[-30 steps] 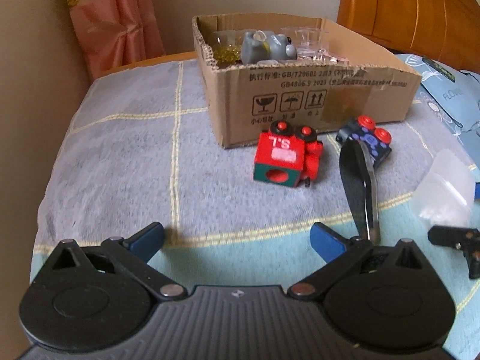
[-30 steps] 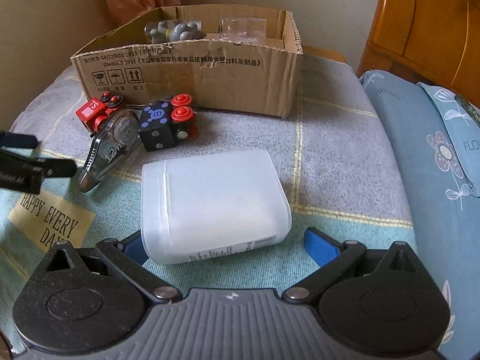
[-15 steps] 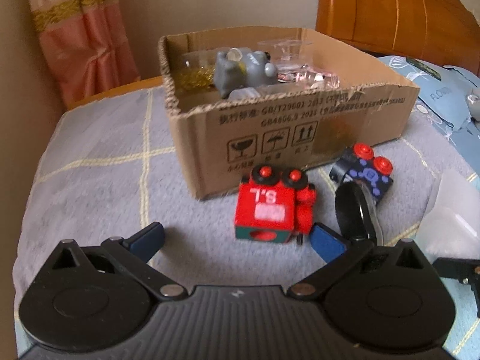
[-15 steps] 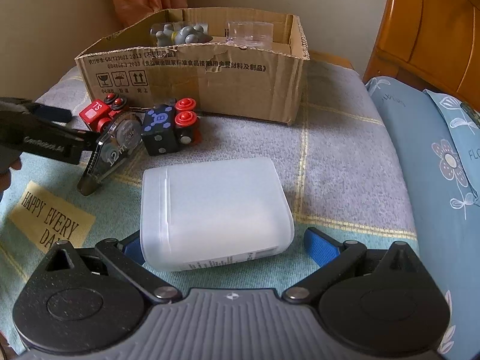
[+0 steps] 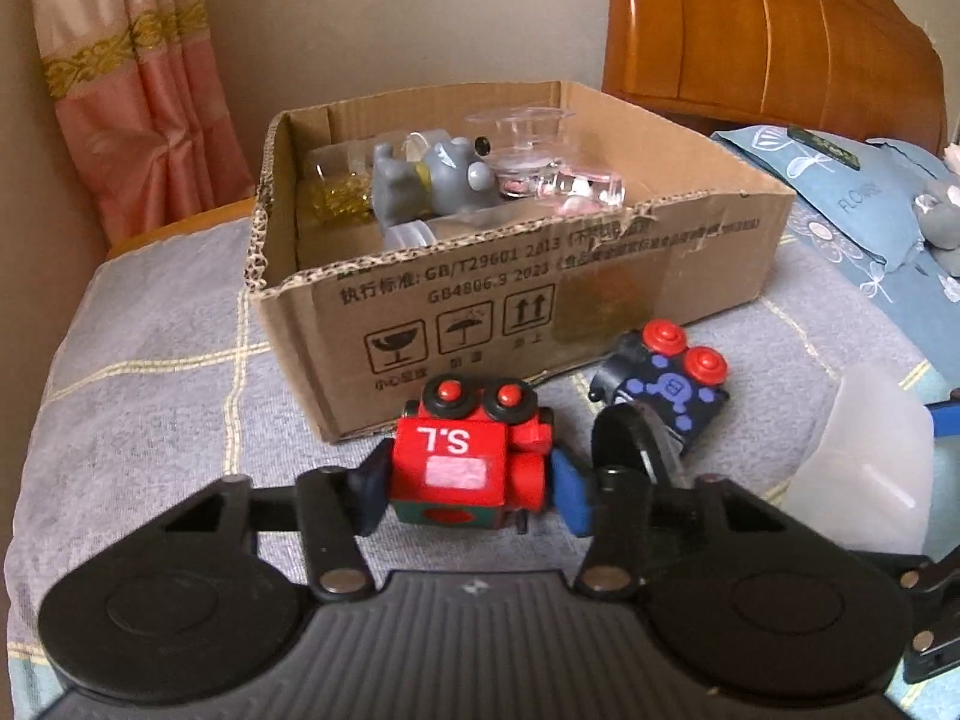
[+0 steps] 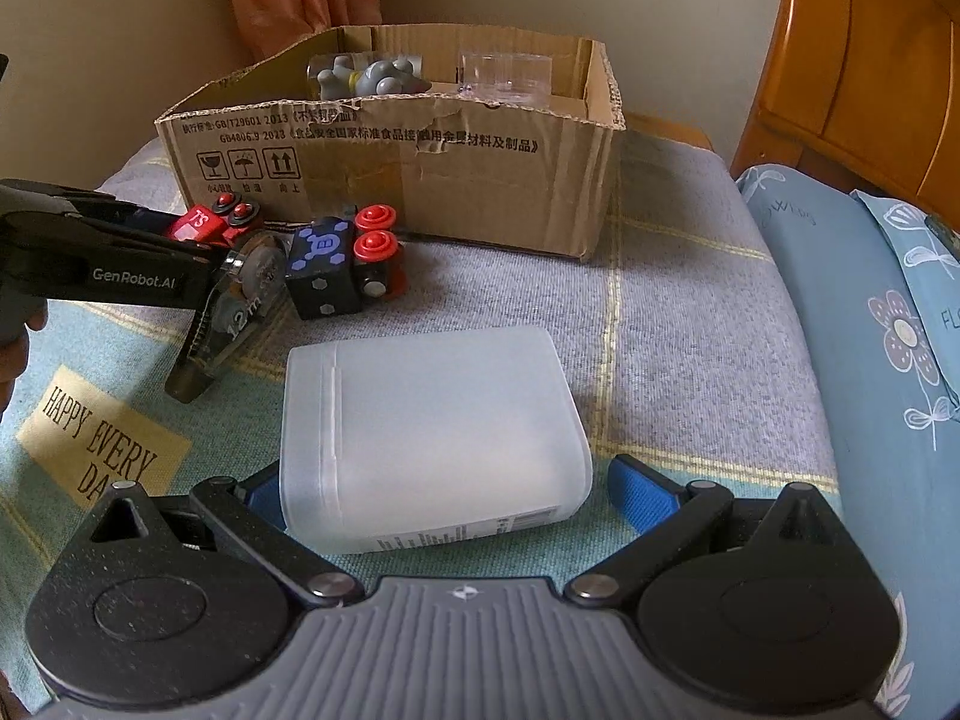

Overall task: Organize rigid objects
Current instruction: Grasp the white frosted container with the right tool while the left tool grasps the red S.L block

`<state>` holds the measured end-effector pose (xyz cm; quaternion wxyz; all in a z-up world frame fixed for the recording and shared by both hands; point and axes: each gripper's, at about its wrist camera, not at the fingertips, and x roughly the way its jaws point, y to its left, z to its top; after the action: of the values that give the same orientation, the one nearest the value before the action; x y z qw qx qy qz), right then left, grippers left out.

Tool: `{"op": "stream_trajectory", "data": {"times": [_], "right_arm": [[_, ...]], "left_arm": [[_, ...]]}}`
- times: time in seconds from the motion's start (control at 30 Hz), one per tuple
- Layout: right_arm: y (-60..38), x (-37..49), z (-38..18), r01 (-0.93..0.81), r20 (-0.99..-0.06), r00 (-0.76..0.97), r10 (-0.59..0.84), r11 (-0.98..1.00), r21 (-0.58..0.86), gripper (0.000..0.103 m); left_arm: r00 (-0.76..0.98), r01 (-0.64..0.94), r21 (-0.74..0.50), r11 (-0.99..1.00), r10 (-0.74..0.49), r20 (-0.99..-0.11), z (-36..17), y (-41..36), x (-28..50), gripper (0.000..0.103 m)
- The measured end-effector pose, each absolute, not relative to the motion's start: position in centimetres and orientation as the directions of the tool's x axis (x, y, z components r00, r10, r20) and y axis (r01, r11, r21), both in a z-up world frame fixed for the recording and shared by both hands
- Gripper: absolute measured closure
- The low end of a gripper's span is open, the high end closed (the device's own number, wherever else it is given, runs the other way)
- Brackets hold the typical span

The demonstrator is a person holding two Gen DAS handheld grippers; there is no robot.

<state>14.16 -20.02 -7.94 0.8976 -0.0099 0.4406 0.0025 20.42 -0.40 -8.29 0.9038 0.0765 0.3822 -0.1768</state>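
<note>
My left gripper (image 5: pixel 465 483) is shut on the red toy train block (image 5: pixel 459 465) marked "S.L", just in front of the cardboard box (image 5: pixel 600 300); the block also shows in the right wrist view (image 6: pixel 207 222). The black and blue toy block (image 5: pixel 666 393) with red knobs lies right of it, also seen in the right wrist view (image 6: pixel 336 267). A correction tape dispenser (image 6: pixel 231 312) lies beside them. My right gripper (image 6: pixel 444 489) is open around the near end of a frosted plastic container (image 6: pixel 432 432) lying on the cloth.
The box holds a grey toy animal (image 5: pixel 432 180), clear plastic pieces (image 5: pixel 540 162) and a jar of gold bits (image 5: pixel 339 195). A wooden headboard (image 5: pixel 750 36) and blue floral pillows (image 6: pixel 870 330) are to the right. A curtain (image 5: pixel 120 90) hangs at the back left.
My left gripper moved forward to the red train block and closed on it. My right gripper stayed open around the frosted container.
</note>
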Motion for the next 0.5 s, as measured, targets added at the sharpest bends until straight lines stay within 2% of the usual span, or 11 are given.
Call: {"op": "stream_trajectory", "data": {"times": [0.4,0.43,0.5], "right_arm": [[-19.9,13.9,-7.9,-0.012,-0.788,0.615,-0.005,1.0,-0.016,0.0],[-19.9,13.9,-7.9,-0.012,-0.788,0.615,-0.005,1.0,-0.016,0.0],[-19.9,13.8,-7.9,-0.01,-0.788,0.615,-0.007,1.0,-0.016,0.0]], "left_arm": [[0.636,0.318,-0.012,0.948,-0.223,-0.738,-7.8,2.8,16.6,0.051],[0.635,0.315,-0.01,0.949,-0.219,-0.74,-7.8,3.1,16.4,0.047],[0.623,0.329,-0.004,0.944,-0.221,-0.75,-7.8,3.4,16.1,0.029]]}}
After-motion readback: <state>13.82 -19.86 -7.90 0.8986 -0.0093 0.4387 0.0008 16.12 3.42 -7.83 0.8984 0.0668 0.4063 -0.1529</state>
